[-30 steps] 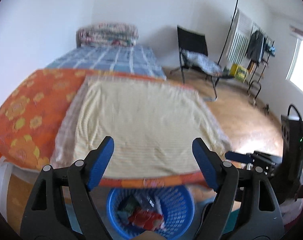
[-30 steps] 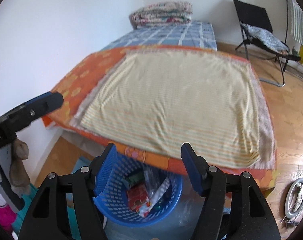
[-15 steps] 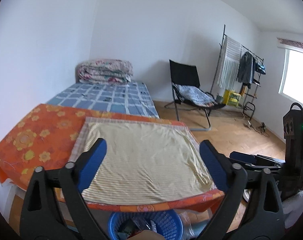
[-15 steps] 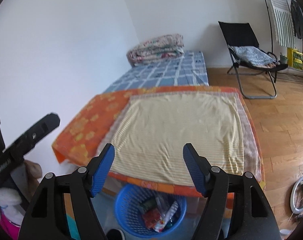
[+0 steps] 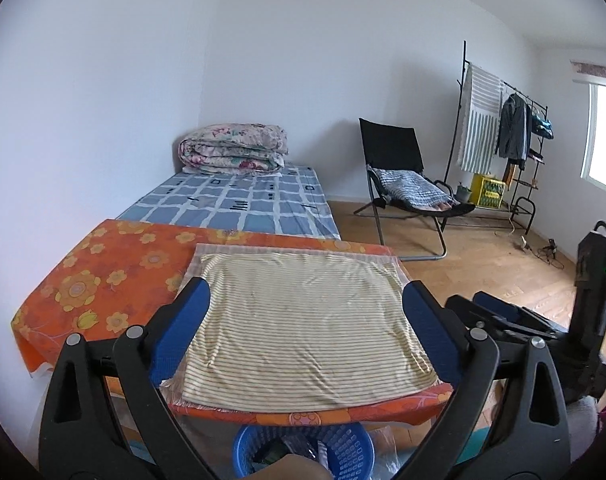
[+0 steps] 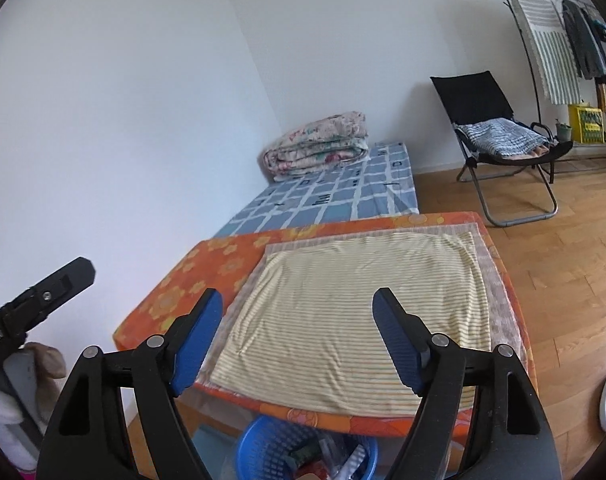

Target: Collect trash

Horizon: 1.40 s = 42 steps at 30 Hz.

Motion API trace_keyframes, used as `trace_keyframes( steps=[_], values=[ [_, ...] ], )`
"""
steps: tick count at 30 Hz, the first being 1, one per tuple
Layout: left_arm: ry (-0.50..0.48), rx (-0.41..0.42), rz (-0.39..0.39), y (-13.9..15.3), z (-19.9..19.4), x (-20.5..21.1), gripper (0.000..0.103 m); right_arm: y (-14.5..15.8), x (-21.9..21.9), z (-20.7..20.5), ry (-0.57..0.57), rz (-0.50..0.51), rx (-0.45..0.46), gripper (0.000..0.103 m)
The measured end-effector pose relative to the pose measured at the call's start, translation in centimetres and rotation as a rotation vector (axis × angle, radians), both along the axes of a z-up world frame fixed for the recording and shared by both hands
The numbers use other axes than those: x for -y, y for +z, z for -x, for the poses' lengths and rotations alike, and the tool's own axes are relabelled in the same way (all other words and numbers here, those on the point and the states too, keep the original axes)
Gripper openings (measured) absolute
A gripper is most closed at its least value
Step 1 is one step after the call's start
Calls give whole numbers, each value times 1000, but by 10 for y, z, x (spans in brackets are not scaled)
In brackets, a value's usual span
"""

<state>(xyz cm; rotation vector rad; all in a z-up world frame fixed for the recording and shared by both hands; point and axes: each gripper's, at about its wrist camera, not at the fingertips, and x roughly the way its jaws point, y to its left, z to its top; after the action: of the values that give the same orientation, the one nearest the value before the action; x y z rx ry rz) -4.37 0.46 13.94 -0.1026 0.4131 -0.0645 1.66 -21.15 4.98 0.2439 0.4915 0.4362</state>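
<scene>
The left gripper (image 5: pixel 305 322) is held above the near edge of the table (image 5: pixel 103 272), its blue-padded jaws spread wide with nothing between them; the right gripper (image 6: pixel 299 330) hangs likewise, jaws wide apart and empty, and shows in the left view as a dark shape at the right edge; the table carries an orange flowered cloth (image 6: pixel 191 280) with a yellow striped cloth (image 5: pixel 303 328) lying flat on top; a blue perforated basket (image 5: pixel 343 450) stands on the floor just under the table's near edge, with wrappers and other trash (image 6: pixel 335 458) inside it; beyond the table lies a bed with a blue checked sheet (image 5: pixel 239 200) and a folded floral quilt (image 5: pixel 233 148); a black folding chair (image 6: pixel 491 120) stands on the wooden floor.
</scene>
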Motion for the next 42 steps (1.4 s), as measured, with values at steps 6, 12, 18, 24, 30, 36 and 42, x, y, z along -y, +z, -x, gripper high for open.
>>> trace_keyframes(
  steps=[6, 12, 18, 24, 30, 36, 42],
  values=[
    [-1, 6, 12, -5, -18, -2, 99, -6, -13, -22, -31, 60, 8, 78],
    [27, -43, -1, -37, -67, -16, 99, -18, -30, -56, -89, 89, -9, 78],
    [94, -95, 24, -73, -102, -39, 99, -36, -52, -91, -78, 101, -25, 78],
    [168, -189, 61, -104, -125, -59, 99, -69, -61, -108, -78, 118, -7, 78],
    [179, -227, 26, -116, -131, -53, 99, -96, -56, -125, -72, 123, -58, 78],
    [174, -218, 29, -116, -123, -45, 99, -94, -54, -126, -71, 93, -54, 78],
    [146, -192, 13, -112, -105, -37, 99, -81, -55, -109, -75, 95, -14, 78]
  ],
)
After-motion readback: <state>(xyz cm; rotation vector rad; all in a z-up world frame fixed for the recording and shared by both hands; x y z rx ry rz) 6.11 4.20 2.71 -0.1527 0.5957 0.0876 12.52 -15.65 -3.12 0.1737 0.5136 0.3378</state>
